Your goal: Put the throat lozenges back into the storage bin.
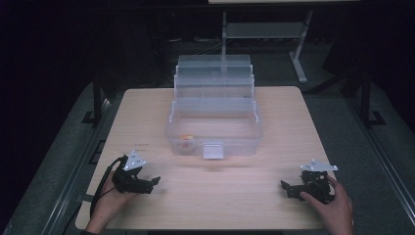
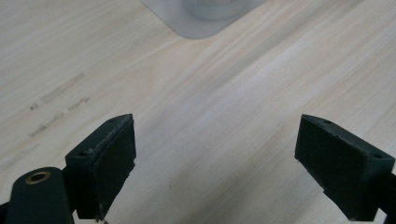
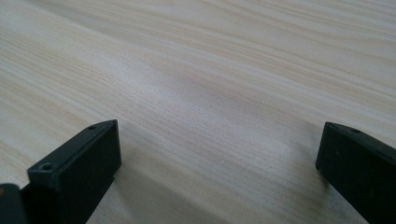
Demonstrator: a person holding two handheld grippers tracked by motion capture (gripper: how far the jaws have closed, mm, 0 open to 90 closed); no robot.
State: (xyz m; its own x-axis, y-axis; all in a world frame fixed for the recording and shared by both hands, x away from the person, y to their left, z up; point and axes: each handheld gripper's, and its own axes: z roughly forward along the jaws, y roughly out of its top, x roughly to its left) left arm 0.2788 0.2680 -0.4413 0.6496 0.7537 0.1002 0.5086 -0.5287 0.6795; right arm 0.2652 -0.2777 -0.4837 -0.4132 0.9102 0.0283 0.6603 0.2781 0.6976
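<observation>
A clear plastic tiered storage box stands open at the middle of the light wooden table, its trays stepped back toward the far edge. A small orange item lies in its bottom bin, and a white latch sits on its front wall. My left gripper rests on the table at the front left, held by a hand, jaws wide apart over bare wood. At the front right my right gripper also lies low on the table, open and holding nothing. A corner of the box shows ahead of the left jaws.
Faint printed marks lie on the wood left of the left gripper. A metal stand and dark floor lie beyond the table's far edge. Black frame posts flank the table's sides.
</observation>
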